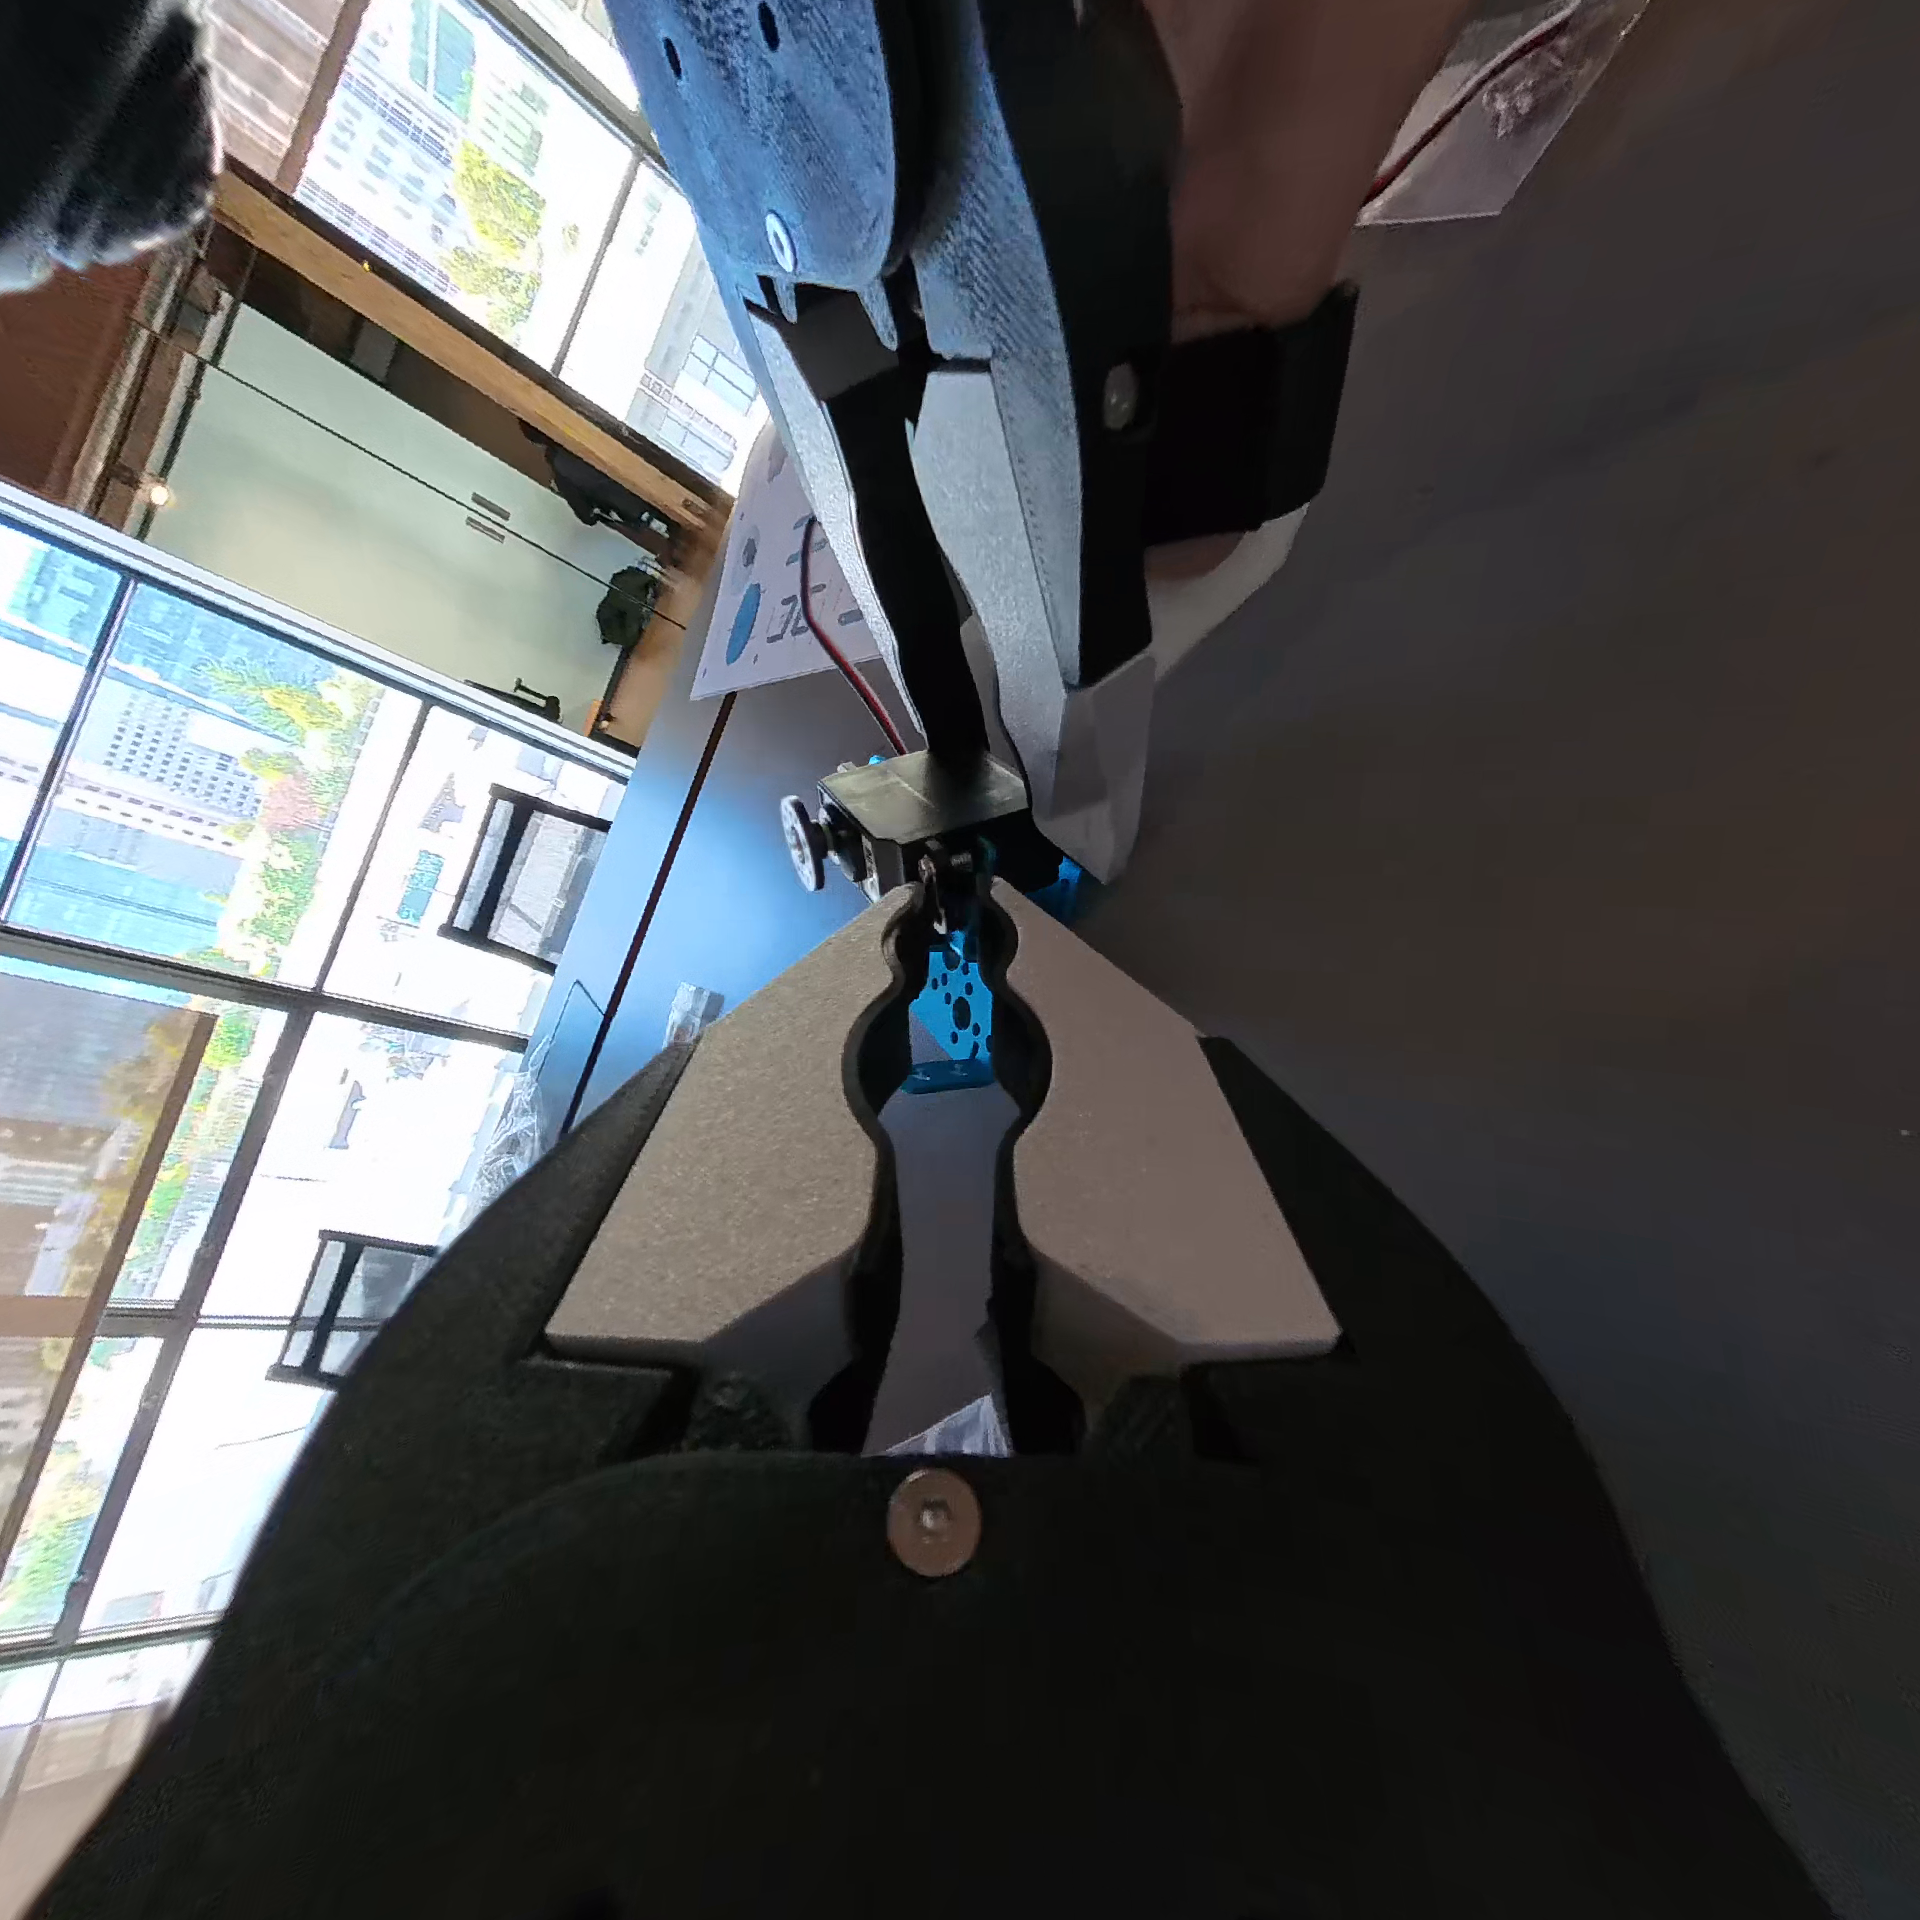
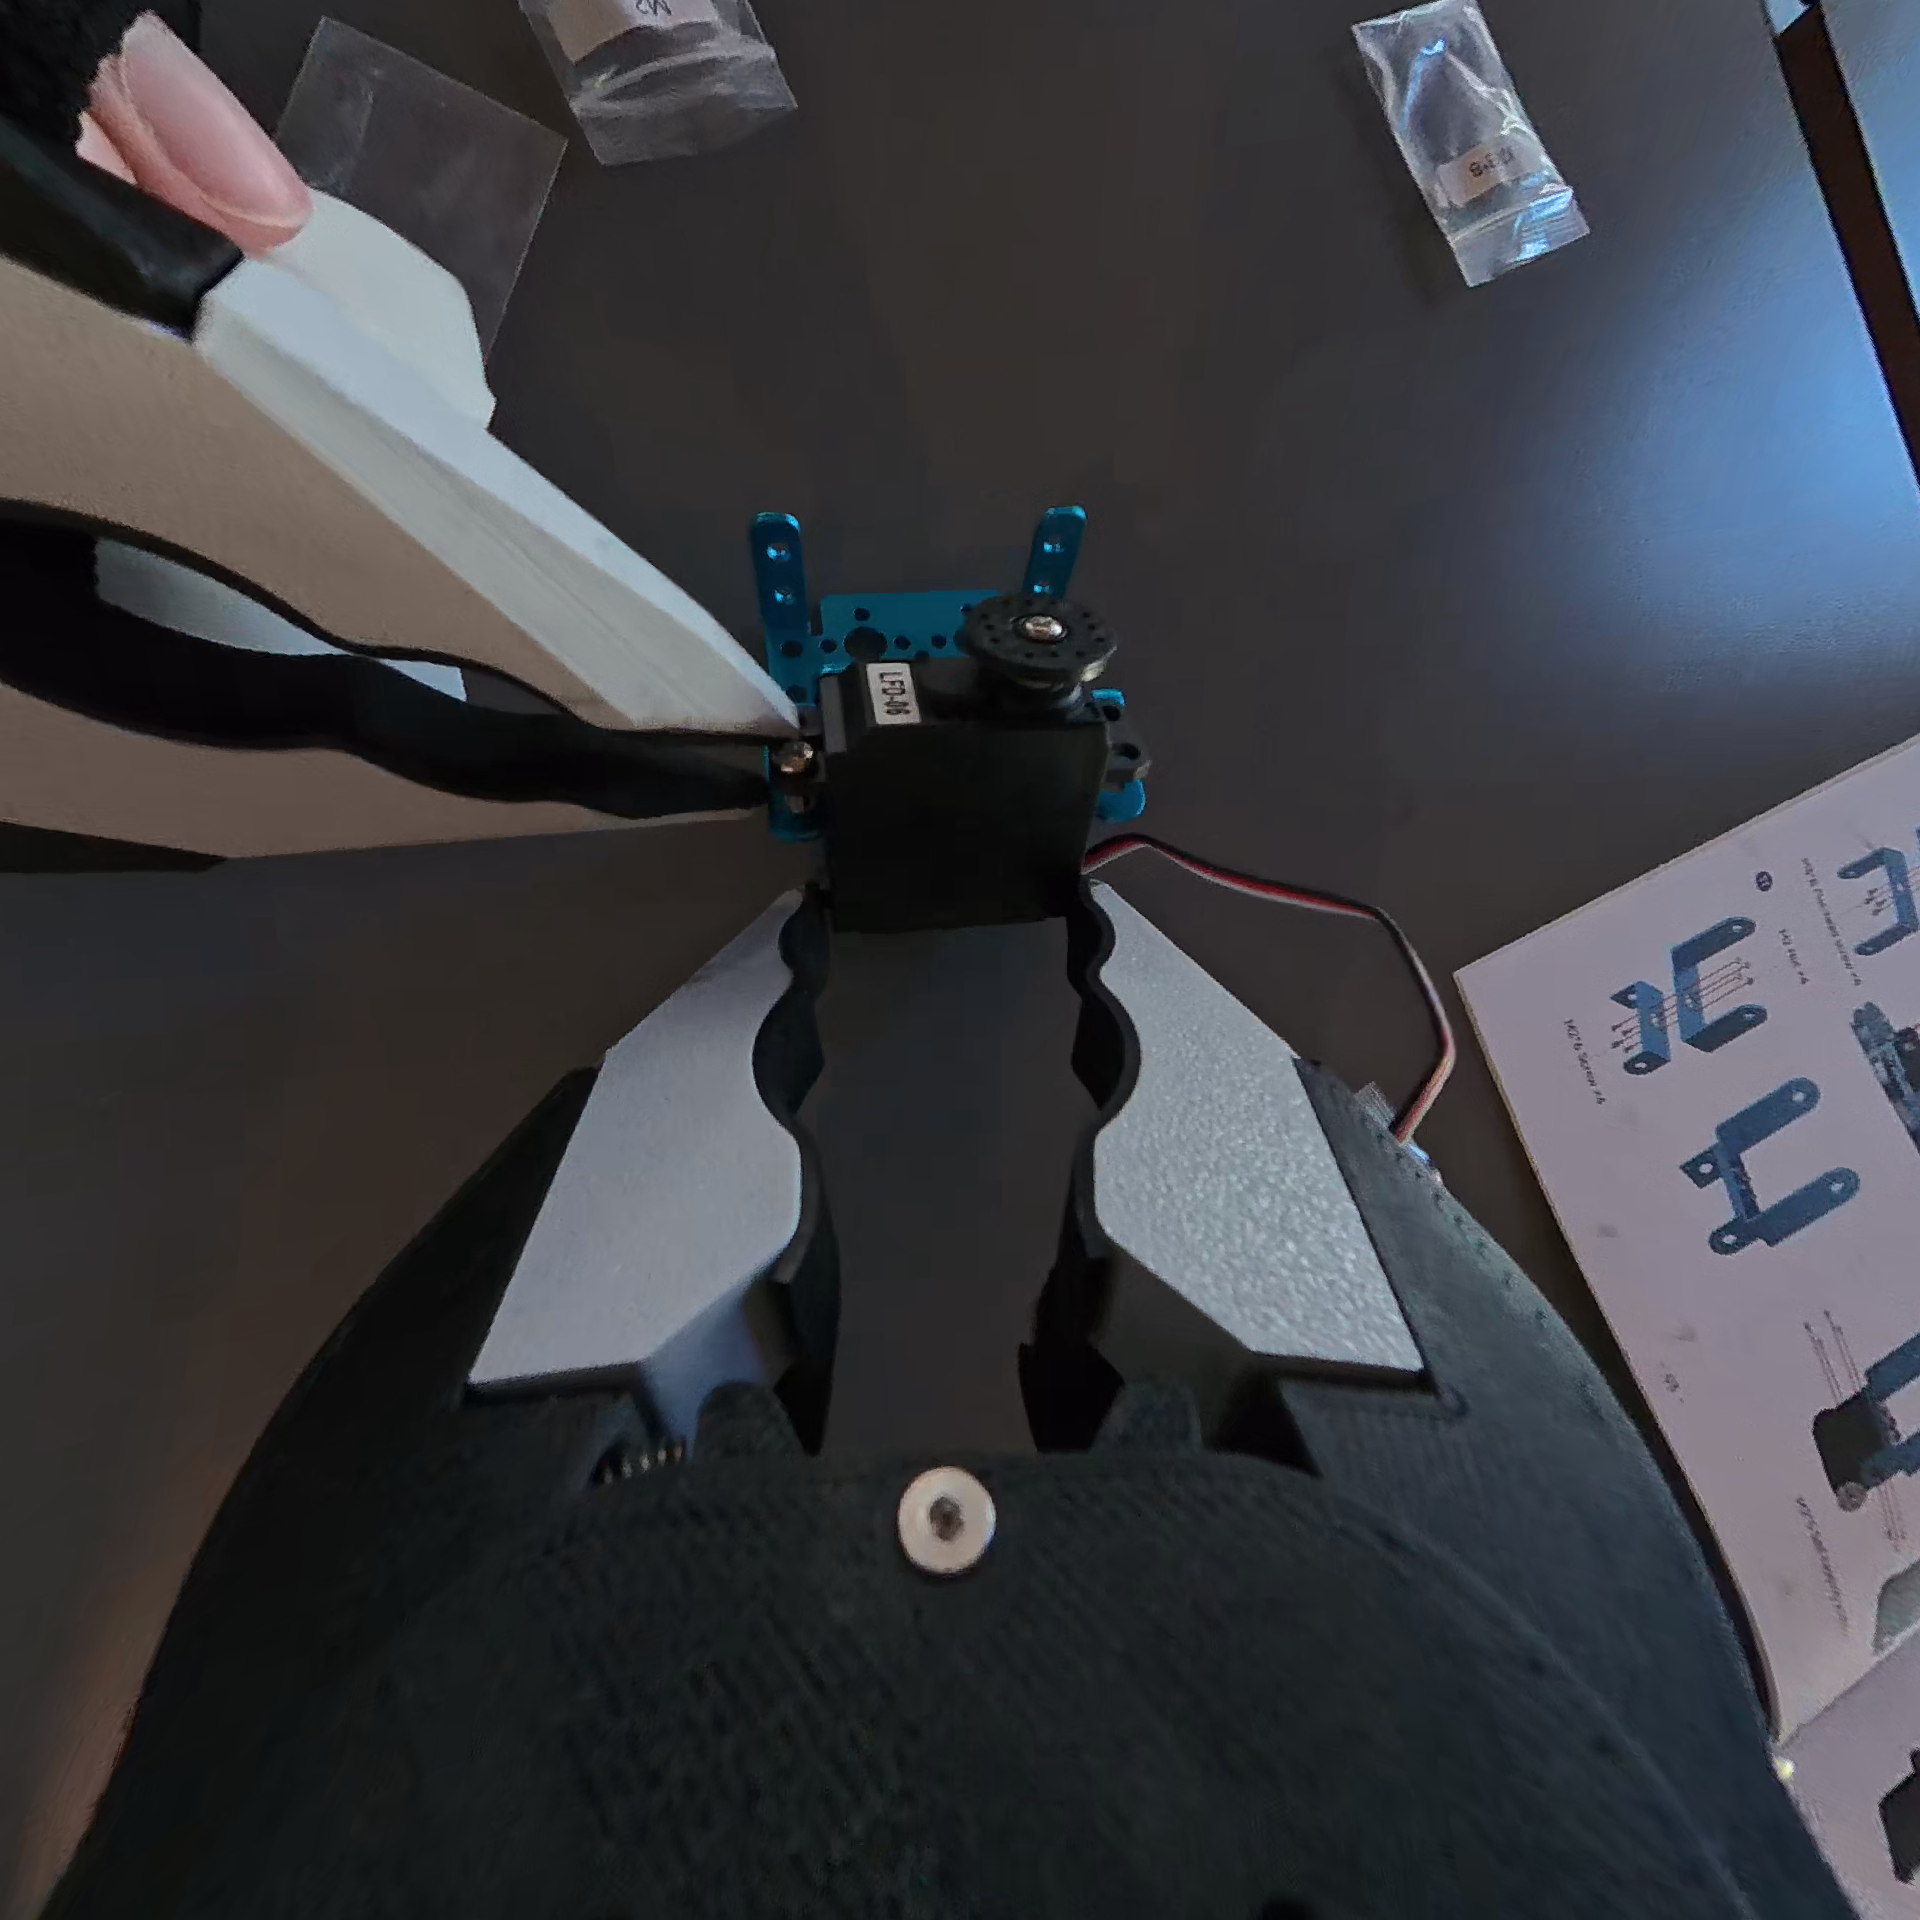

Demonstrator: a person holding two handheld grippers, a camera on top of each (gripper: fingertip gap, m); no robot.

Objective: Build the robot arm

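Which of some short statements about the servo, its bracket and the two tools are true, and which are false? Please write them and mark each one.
1. The right tool grips the black servo motor by its body. True.
2. The servo sits in a red bracket. False: the bracket is blue.
3. The left tool pinches a small screw at the bracket's edge. True.
4. The round servo horn lies loose on the table. False: it is mounted on the servo.
5. The instruction sheet is under the servo. False: it lies apart, on the dark table.
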